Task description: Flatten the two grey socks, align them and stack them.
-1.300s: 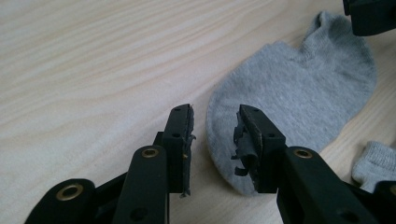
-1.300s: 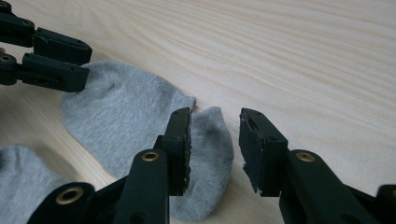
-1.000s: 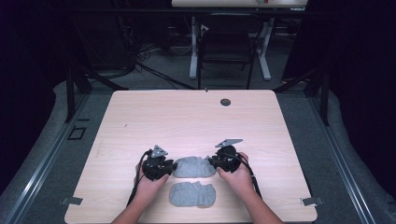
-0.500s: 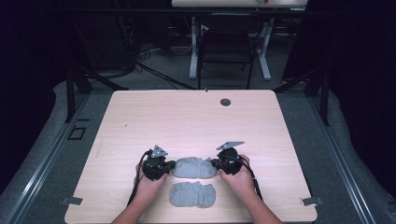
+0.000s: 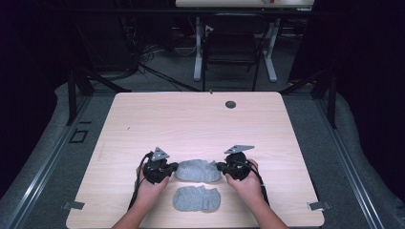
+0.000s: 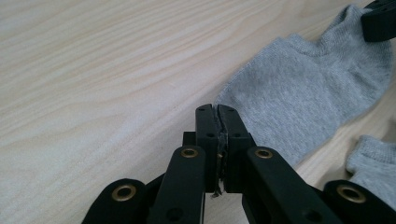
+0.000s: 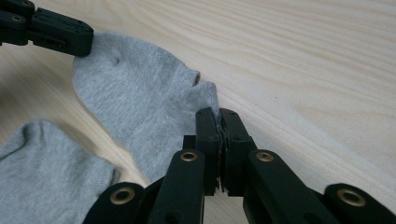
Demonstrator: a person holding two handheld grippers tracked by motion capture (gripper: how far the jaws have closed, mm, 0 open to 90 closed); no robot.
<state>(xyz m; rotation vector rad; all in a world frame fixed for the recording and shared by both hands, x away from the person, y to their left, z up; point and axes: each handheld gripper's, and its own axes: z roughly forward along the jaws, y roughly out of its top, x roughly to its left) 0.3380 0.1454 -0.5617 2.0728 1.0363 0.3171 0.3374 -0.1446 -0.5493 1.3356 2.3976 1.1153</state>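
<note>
A grey ankle sock lies flat on the wooden table, stretched between both grippers. My left gripper is shut on the sock's left end; in the left gripper view its jaws meet right at the edge of the sock. My right gripper is shut on the opposite end, pinching the cuff edge of the sock. A second grey sock lies just nearer the table's front edge, between the person's wrists, touched by neither gripper.
A small dark round grommet sits near the table's far edge. Light wood stretches beyond the socks. Behind the table stand a chair and desk legs on a dark floor.
The right gripper has shifted slightly right and toward the front, drawing the held sock a little longer and flatter. The left gripper has barely moved.
</note>
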